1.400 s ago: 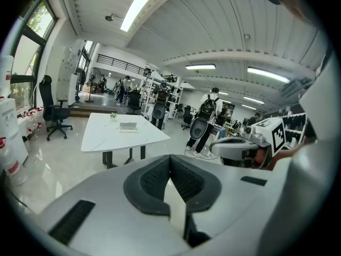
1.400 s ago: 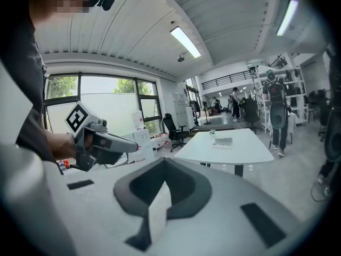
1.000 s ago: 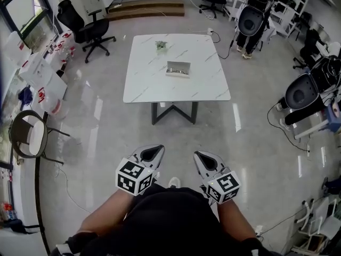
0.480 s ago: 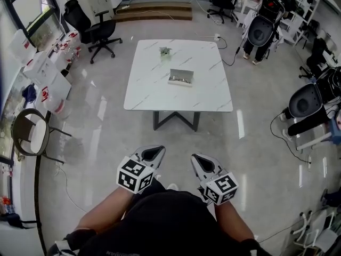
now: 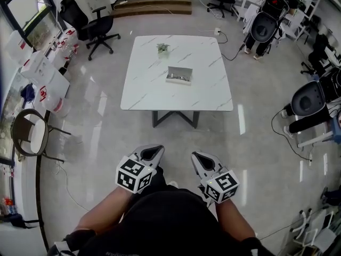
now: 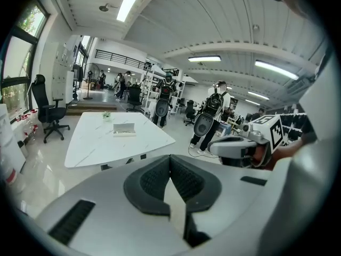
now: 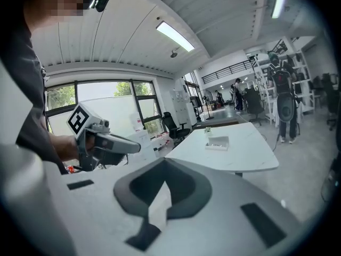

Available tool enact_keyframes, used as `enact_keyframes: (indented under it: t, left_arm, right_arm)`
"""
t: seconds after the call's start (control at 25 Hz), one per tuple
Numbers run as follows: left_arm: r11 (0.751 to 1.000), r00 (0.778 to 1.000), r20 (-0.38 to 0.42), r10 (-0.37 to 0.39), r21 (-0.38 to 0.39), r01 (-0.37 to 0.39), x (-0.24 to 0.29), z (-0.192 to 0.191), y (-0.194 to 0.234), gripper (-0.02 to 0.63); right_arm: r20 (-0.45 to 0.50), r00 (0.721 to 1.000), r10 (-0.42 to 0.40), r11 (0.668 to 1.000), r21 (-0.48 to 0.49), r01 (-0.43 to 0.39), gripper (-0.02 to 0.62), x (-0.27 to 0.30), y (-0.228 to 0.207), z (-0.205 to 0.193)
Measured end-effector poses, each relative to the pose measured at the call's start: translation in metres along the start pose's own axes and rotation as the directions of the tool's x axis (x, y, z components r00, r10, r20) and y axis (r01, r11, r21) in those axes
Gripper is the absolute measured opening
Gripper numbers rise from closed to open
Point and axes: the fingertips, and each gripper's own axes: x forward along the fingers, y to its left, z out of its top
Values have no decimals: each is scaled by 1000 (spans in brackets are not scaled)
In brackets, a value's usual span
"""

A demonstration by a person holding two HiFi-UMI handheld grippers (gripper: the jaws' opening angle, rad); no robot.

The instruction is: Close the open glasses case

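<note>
Head view: the open glasses case point(image 5: 179, 75) lies near the middle of the white table point(image 5: 144, 89), well apart from both grippers, which are held low by the person's body. Left gripper point(image 5: 157, 149) and right gripper point(image 5: 198, 157): jaws together, nothing between them.

Judgement: the approach is not yet finished. Get close first, part one pair of jaws, steady the base, then press the lid down evenly at its free edge.

Writing: none legible on the case. The marker cubes point(image 5: 132, 176) carry black-and-white squares only.
</note>
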Motion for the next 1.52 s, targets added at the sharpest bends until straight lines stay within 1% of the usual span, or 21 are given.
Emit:
enact_keyframes:
  t: [0.32,0.56,0.76,0.88,1.04,1.36,1.52]
  left_arm:
    - [1000,1000,-4,-21,-14,21,22,3,10,3]
    - [999,999,20,-41,-18,41,41,24,25,3]
    - [999,999,-6,-43,-29,43,59,25,47,3]
    - [999,999,-11,-43,-32,43,70,34,68,3]
    - [999,999,-12,-47,-8,47,87,58,99,3]
    - [997,997,-11,-82,15,82,123,108,164,3]
    - [993,993,-18,-115,32,116,143,132,193,3]
  right_arm:
    - [-12,1000,-14,999,28,14,2,13,-15,-6]
    - [-26,998,-52,997,53,54,2,23,-39,-2]
    - [-49,997,-57,996,60,60,2,46,-55,4]
    - [-58,997,-56,997,46,59,2,67,-66,15]
    - [-58,996,-63,997,32,65,2,100,-83,40]
    - [-71,993,-90,996,6,91,2,165,-117,87]
    - [-72,991,-116,993,-13,115,2,194,-137,108]
